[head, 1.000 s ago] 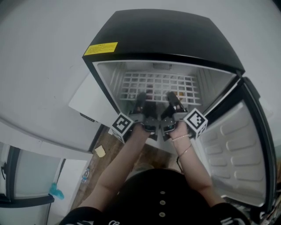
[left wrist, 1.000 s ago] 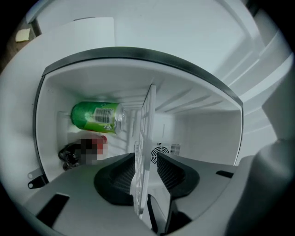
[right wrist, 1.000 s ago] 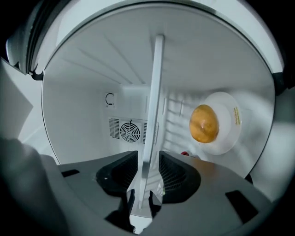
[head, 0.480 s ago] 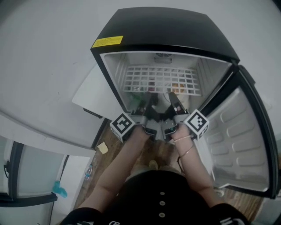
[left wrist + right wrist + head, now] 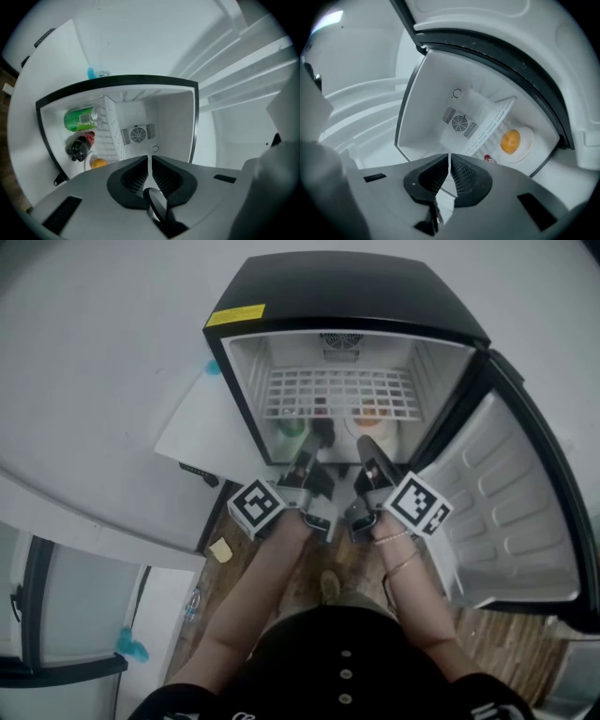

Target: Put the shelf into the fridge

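The white wire shelf (image 5: 337, 393) lies level inside the open black mini fridge (image 5: 347, 292). It shows edge-on in the left gripper view (image 5: 111, 127) and in the right gripper view (image 5: 494, 123). Both grippers hang in front of the fridge opening, clear of the shelf. On my left gripper (image 5: 320, 439) (image 5: 150, 157) the jaws have just been closing and now meet at the tips, with nothing between them. My right gripper (image 5: 367, 446) (image 5: 449, 155) has closed the same way and is empty too.
Under the shelf sit a green bottle (image 5: 80, 118), a cola bottle (image 5: 79, 145) and an orange (image 5: 510, 140) on a plate. The fridge door (image 5: 511, 512) stands open at the right. A white cabinet (image 5: 202, 427) flanks the fridge's left side. A yellow note (image 5: 217, 549) lies on the wooden floor.
Both grippers have pulled back out of the fridge toward me and risen a little. Their jaws, open before, are now closed. The shelf stays in the fridge.
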The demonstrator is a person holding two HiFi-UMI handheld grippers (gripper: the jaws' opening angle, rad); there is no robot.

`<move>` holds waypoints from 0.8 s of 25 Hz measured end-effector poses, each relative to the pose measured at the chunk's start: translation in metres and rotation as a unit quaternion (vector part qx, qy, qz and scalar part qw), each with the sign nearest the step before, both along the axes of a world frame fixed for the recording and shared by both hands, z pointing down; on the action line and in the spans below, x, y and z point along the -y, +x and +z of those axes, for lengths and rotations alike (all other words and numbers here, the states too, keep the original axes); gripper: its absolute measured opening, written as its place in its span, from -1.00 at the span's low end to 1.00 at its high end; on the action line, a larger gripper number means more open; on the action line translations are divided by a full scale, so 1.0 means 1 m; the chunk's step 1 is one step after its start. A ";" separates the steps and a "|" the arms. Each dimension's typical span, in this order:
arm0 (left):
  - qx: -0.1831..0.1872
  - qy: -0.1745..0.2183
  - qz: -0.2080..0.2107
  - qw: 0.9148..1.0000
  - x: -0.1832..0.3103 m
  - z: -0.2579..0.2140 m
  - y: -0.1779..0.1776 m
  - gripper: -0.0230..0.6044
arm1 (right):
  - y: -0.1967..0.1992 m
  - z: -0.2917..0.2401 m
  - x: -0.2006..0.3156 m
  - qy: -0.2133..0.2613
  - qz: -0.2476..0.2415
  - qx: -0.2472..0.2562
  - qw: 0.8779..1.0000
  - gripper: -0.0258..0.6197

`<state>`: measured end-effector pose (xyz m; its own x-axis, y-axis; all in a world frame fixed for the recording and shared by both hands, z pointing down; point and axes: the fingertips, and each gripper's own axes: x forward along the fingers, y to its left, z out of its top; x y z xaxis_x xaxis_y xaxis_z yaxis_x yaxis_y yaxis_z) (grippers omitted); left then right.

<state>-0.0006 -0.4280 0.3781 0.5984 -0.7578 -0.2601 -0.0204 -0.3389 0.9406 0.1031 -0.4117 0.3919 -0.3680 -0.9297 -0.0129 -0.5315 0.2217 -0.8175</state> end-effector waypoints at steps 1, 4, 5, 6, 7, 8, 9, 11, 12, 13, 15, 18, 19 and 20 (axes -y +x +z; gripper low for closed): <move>0.007 0.007 0.003 1.000 -0.006 -0.002 0.000 -0.82 | -0.001 -0.003 -0.005 0.008 -0.002 -0.007 1.000 -0.85; 0.018 0.022 0.006 1.000 -0.022 -0.007 -0.002 -0.84 | -0.004 -0.010 -0.021 0.023 -0.003 -0.034 0.999 -0.89; 0.024 0.026 0.006 0.999 -0.027 -0.007 -0.003 -0.85 | -0.006 -0.012 -0.027 0.028 -0.003 -0.051 0.998 -0.89; 0.032 0.030 0.007 0.999 -0.034 -0.007 -0.004 -0.86 | -0.007 -0.014 -0.034 0.032 -0.002 -0.071 0.997 -0.89; 0.042 0.034 0.009 0.999 -0.041 -0.008 -0.006 -0.87 | -0.010 -0.016 -0.040 0.037 -0.002 -0.091 0.995 -0.89; 0.051 0.039 0.011 0.998 -0.048 -0.009 -0.007 -0.88 | -0.012 -0.018 -0.047 0.041 -0.002 -0.109 0.993 -0.89; 0.062 0.046 0.013 0.997 -0.055 -0.010 -0.008 -0.88 | -0.014 -0.020 -0.054 0.043 0.000 -0.125 0.991 -0.89; 0.088 0.072 0.019 0.993 -0.069 -0.012 -0.009 -0.89 | -0.019 -0.023 -0.069 0.047 0.003 -0.144 0.988 -0.89; 0.095 0.089 0.025 0.991 -0.076 -0.013 -0.008 -0.89 | -0.023 -0.024 -0.077 0.050 0.002 -0.149 0.988 -0.89; 0.104 0.103 0.031 0.989 -0.084 -0.015 -0.006 -0.90 | -0.026 -0.025 -0.085 0.053 0.001 -0.152 0.987 -0.89; 0.159 0.126 0.030 0.979 -0.101 -0.022 -0.005 -0.90 | -0.029 -0.025 -0.101 0.055 0.003 -0.156 0.986 -0.89; 0.257 0.179 0.019 0.950 -0.123 -0.029 -0.006 -0.90 | -0.031 -0.029 -0.121 0.061 0.008 -0.169 0.984 -0.89; 0.286 0.198 0.015 0.938 -0.130 -0.031 -0.007 -0.90 | -0.031 -0.030 -0.126 0.063 0.010 -0.173 0.983 -0.89; 0.311 0.213 0.012 0.926 -0.136 -0.033 -0.006 -0.90 | -0.031 -0.030 -0.132 0.063 0.012 -0.176 0.982 -0.89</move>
